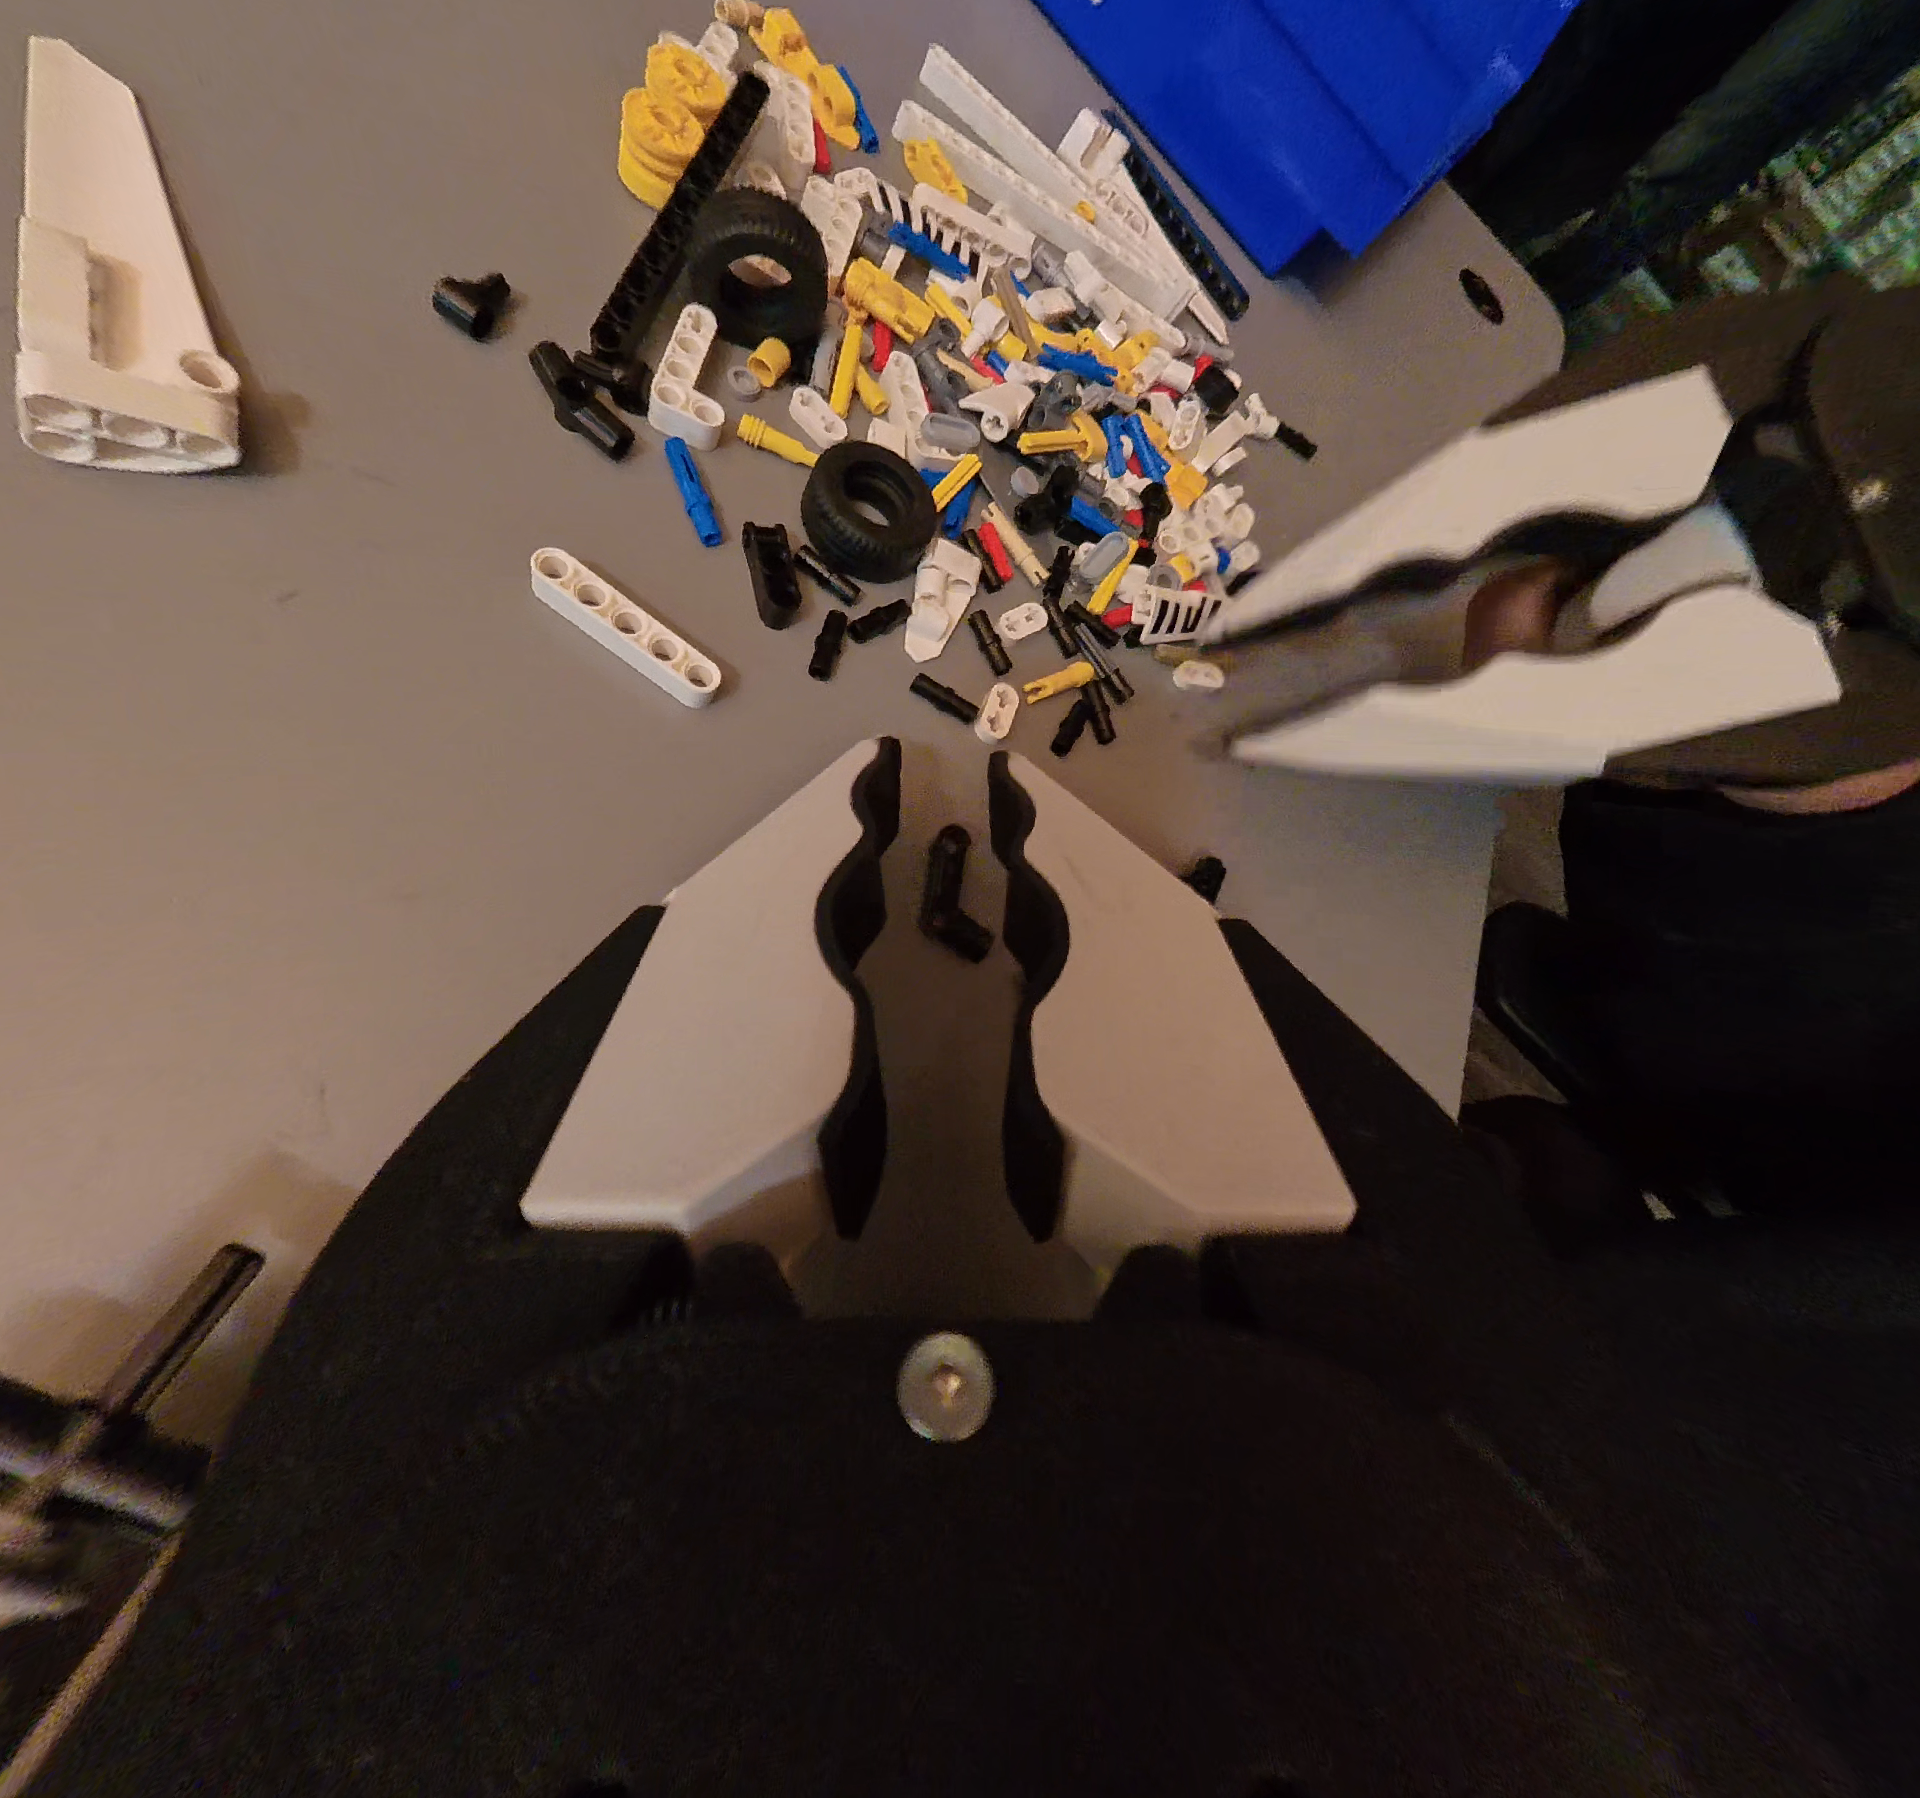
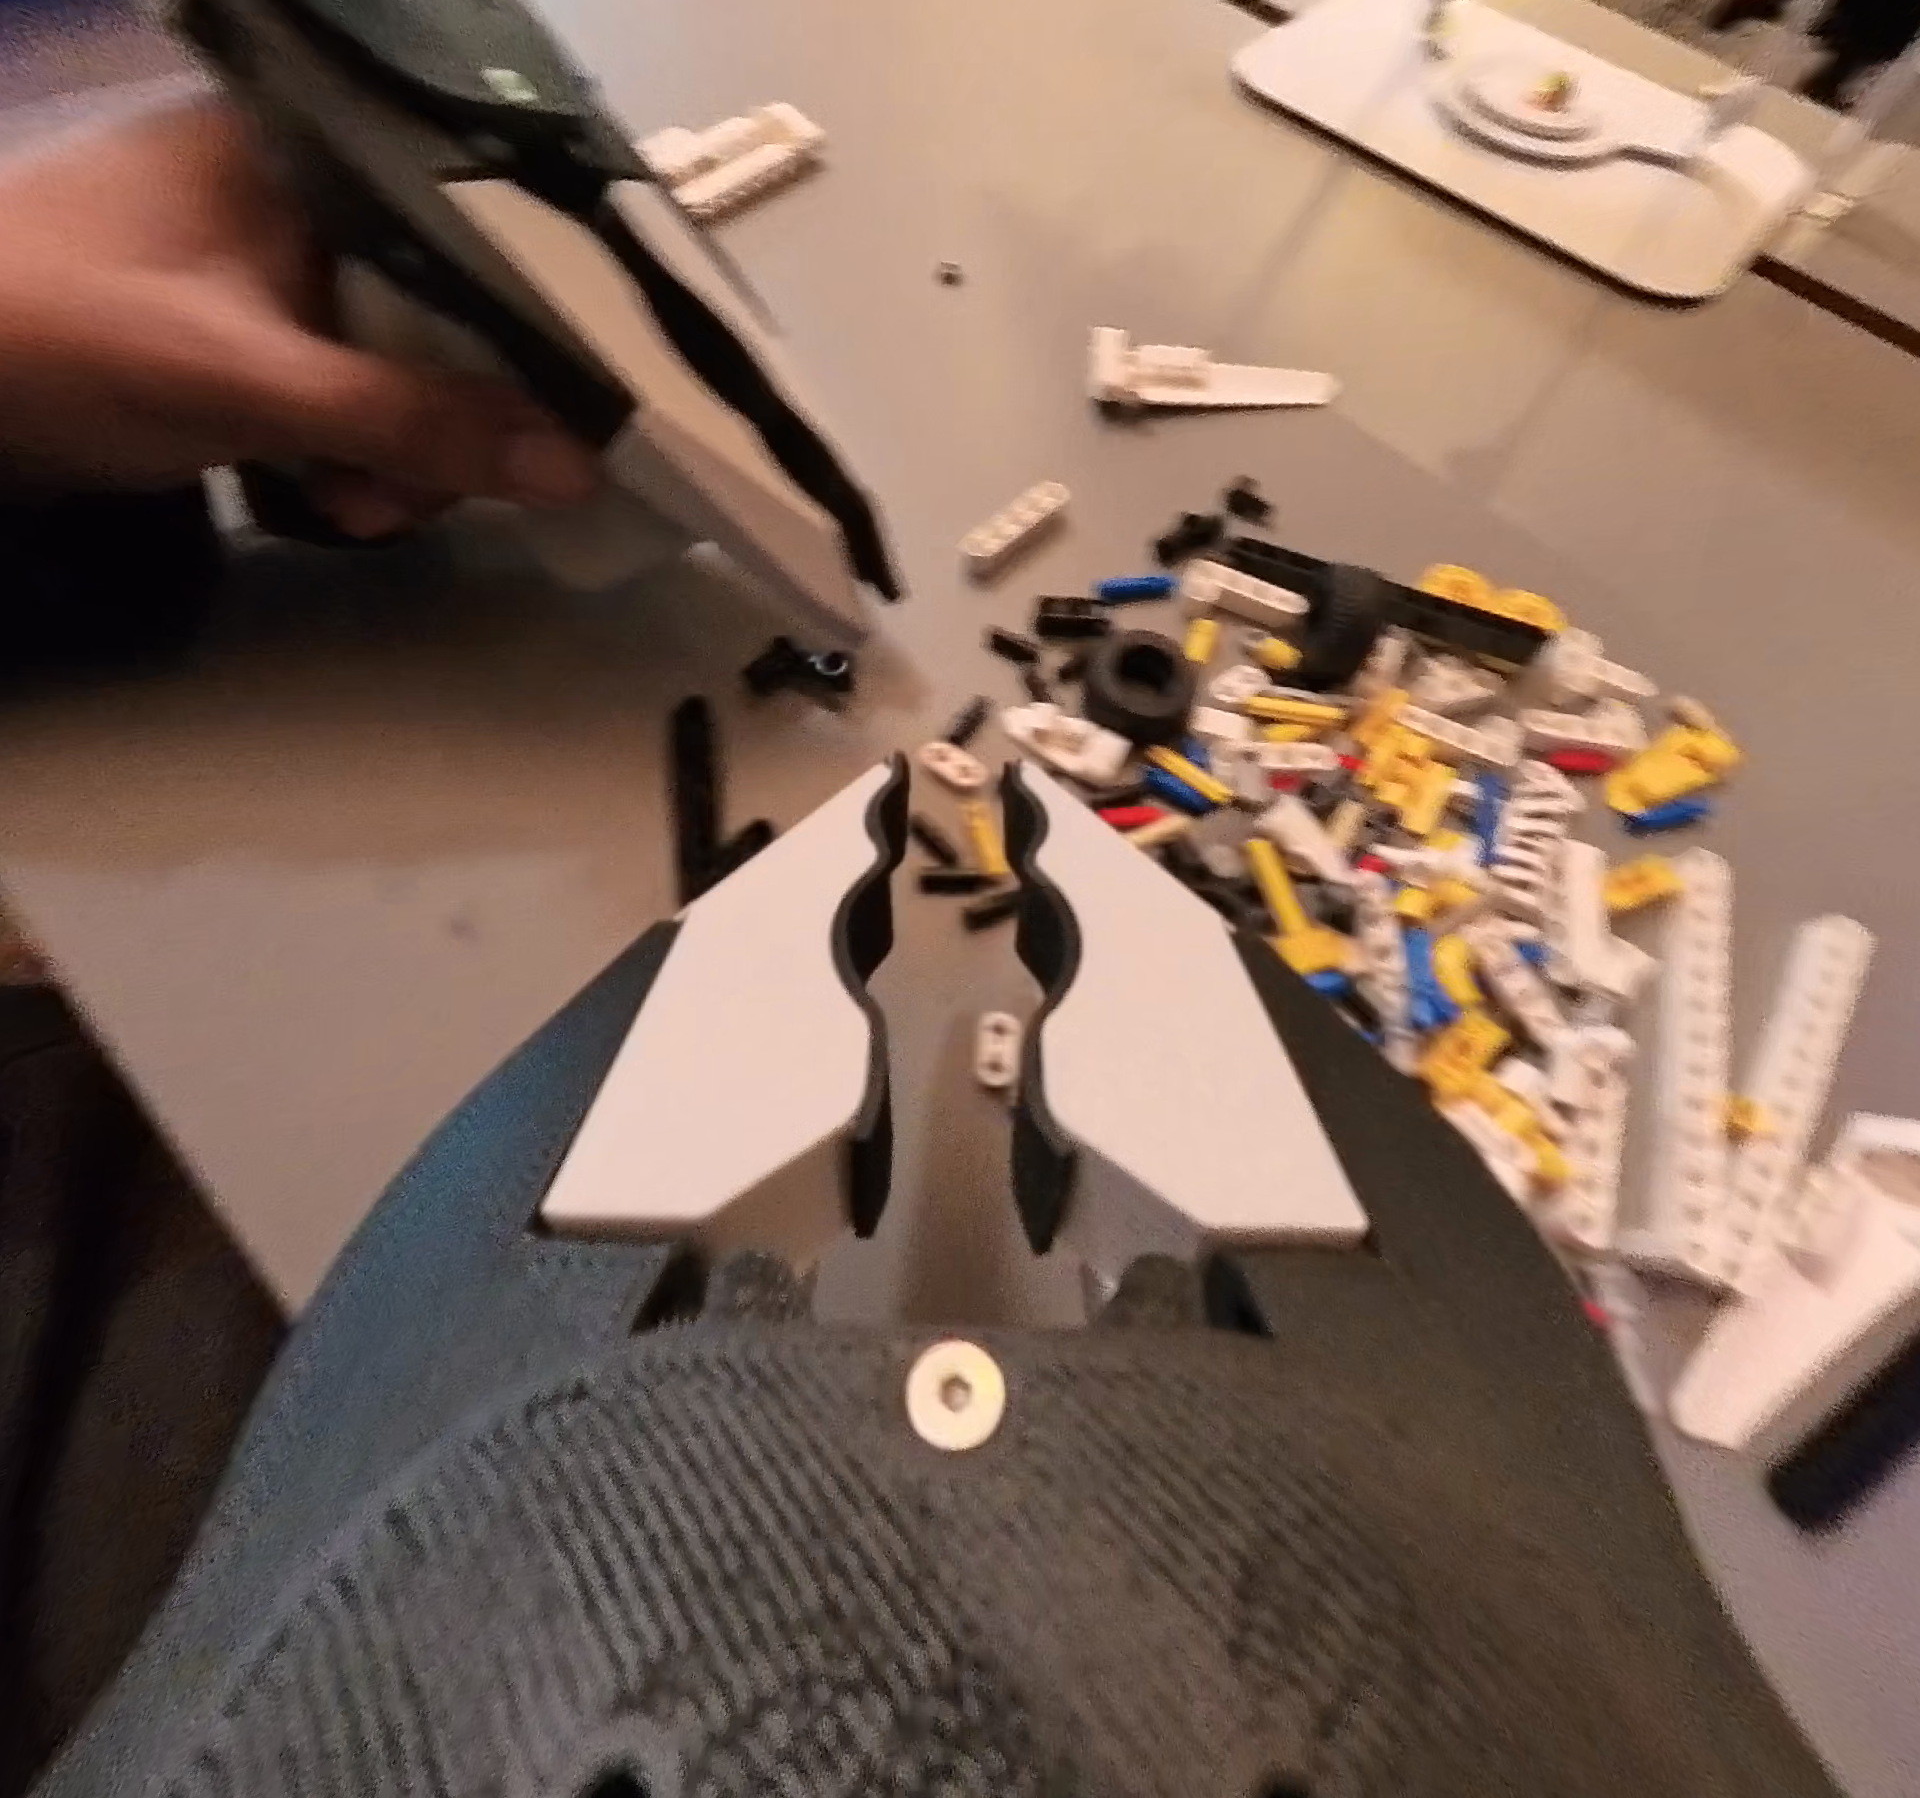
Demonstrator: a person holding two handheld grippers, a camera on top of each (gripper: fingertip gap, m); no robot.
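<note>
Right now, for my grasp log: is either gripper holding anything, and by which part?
Nothing. Left gripper and right gripper are open; a black bent connector lies untouched.

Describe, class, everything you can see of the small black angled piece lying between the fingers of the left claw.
The black angled piece is a small bent connector of glossy black plastic: a longer arm and a short one meeting at an elbow. It lies flat on the grey table, apart from the main pile of parts. It sits in the gap of the left claw, whose fingers stand clear of it on both sides.
</note>
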